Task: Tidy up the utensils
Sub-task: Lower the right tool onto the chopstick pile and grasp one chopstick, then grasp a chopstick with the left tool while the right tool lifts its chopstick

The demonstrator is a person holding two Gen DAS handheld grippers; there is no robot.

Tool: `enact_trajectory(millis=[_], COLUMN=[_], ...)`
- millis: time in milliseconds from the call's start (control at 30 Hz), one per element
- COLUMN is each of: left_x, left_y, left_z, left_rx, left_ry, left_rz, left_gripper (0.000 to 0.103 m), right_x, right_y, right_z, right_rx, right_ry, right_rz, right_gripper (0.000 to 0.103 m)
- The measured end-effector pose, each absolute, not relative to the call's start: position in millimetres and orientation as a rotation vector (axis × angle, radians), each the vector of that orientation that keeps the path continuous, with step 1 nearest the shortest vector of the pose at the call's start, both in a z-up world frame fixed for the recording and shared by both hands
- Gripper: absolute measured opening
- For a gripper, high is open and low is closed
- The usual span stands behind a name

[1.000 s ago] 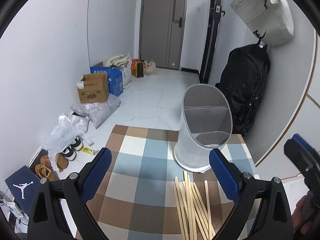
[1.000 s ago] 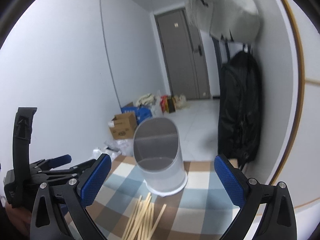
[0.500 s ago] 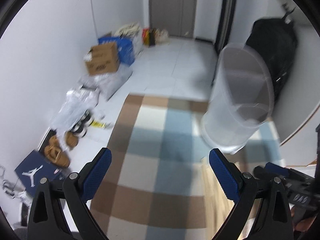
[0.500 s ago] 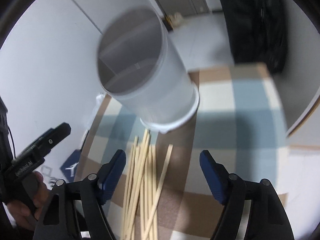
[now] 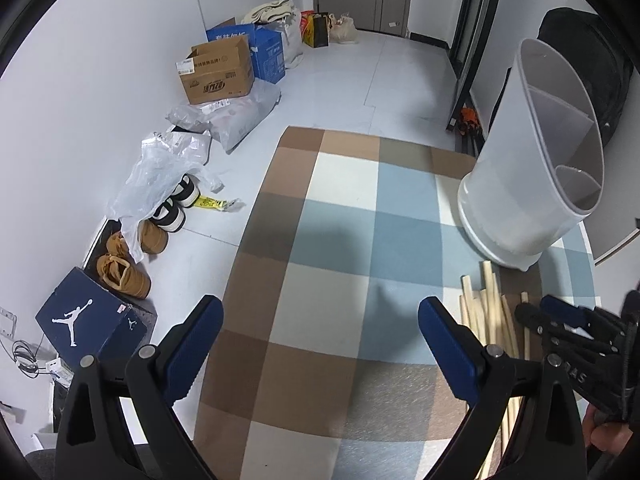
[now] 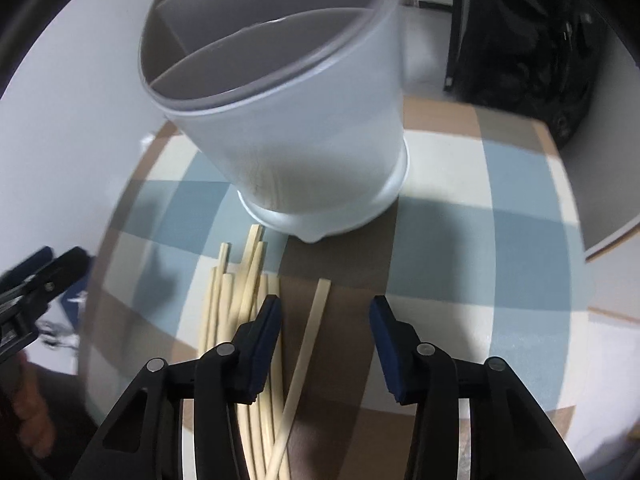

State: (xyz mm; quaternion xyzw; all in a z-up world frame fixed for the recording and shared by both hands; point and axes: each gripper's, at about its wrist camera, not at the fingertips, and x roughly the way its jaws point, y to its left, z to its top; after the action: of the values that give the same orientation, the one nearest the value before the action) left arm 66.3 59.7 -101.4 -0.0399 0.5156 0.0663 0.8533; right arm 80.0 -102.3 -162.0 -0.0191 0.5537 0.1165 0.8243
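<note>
Right claw [image 6: 325,322] is over the pile of chopsticks [image 6: 248,304], jaws spread wide, nothing gripped. One lone stick [image 6: 308,336] lies between the blue pads, touching neither; left pad [image 6: 267,328] sits over the edge of the main pile. Pile lies on the checked cloth [image 6: 460,240] of the bench, tips pointing toward the holder [image 6: 304,148]. Holder is a white round tub with dividers inside, upright, standing on the cloth just beyond the stick tips; the nearest tips almost reach its base. No sticks visible inside it.

Left claw [image 5: 318,338] hovers over bare cloth [image 5: 320,240], jaws wide apart, holding nothing. It's well to the left of the sticks. In the left view the chopsticks [image 5: 486,312] lie at right, near the base of the holder [image 5: 520,200], and the right claw [image 5: 560,322] shows at the far right edge over them.

Floor beyond the bench: cardboard box [image 5: 218,70], blue box [image 5: 266,50], plastic bags [image 5: 168,168], tan shoes [image 5: 124,276], shoebox [image 5: 92,326]. Black backpack [image 6: 524,48] hangs behind the holder on the right.
</note>
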Motion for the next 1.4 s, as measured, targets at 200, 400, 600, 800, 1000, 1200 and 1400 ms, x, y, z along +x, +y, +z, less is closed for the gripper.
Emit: enact_trajectory(millis=[200, 400, 600, 800, 1000, 1200, 1400], left_x=[65.9, 59.5, 53.7, 51.8, 50.6, 51.4, 48.3], left_y=[63.7, 49.2, 25.9, 12.0, 7.3, 3.1, -1.8], left_z=[-113.1, -126.9, -132.9, -140.3, -141.8, -142.2, -142.0], left_rx=[-0.087, -0.114, -0.102, -0.060, -0.046, -0.036, -0.001], left_ry=[1.130, 1.211, 1.256, 1.288, 1.282, 1.282, 1.293], left_rz=[0.125, 0.014, -0.065, -0.076, -0.067, -0.050, -0.025], left_gripper=[0.096, 0.095, 0.095, 0.095, 0.095, 0.095, 0.092], right_x=[73.8, 75.7, 60.9, 55.0, 55.1, 45.8, 39.1], right_y=[-83.5, -113.7, -146.9, -178.6, -180.2, -190.8, -202.4], right_z=[-166.6, -163.5, -153.7, -130.4, -88.5, -71.4, -78.6], right_rx=[-0.197, -0.026, 0.091, 0.233, 0.320, 0.371, 0.395], right_ry=[1.168, 1.193, 1.152, 1.097, 1.020, 0.965, 0.947], right_rz=[0.195, 0.176, 0.209, 0.239, 0.272, 0.304, 0.323], right_gripper=[0.018, 0.006, 0.006, 0.006, 0.006, 0.006, 0.006])
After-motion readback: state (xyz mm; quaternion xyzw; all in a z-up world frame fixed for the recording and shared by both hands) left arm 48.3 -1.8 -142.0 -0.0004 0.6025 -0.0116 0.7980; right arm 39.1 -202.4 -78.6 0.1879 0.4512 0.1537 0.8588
